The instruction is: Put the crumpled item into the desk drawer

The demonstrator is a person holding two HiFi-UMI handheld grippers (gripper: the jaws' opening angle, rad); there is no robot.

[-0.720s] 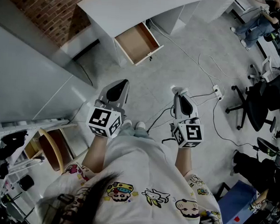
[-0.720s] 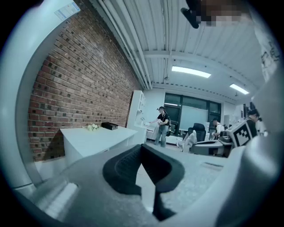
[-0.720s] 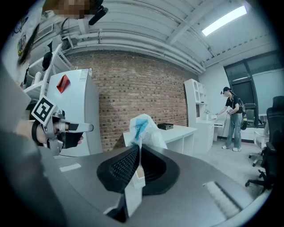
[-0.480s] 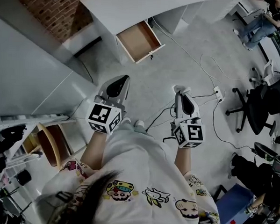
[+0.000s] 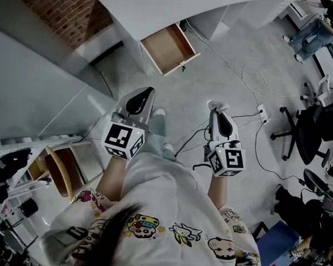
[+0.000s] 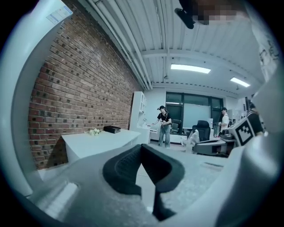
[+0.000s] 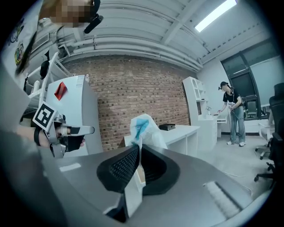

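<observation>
Crumpled item pinched in right tool, partly hidden between its jaws; left tool closed on nothing.

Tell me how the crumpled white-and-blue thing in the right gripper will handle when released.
The crumpled item is probably light and thin: one edge pinched by the right gripper carries the whole puff. It looks soft, like wrapping, so it is likely not fragile. Released over the open drawer, it may drift rather than drop.
</observation>
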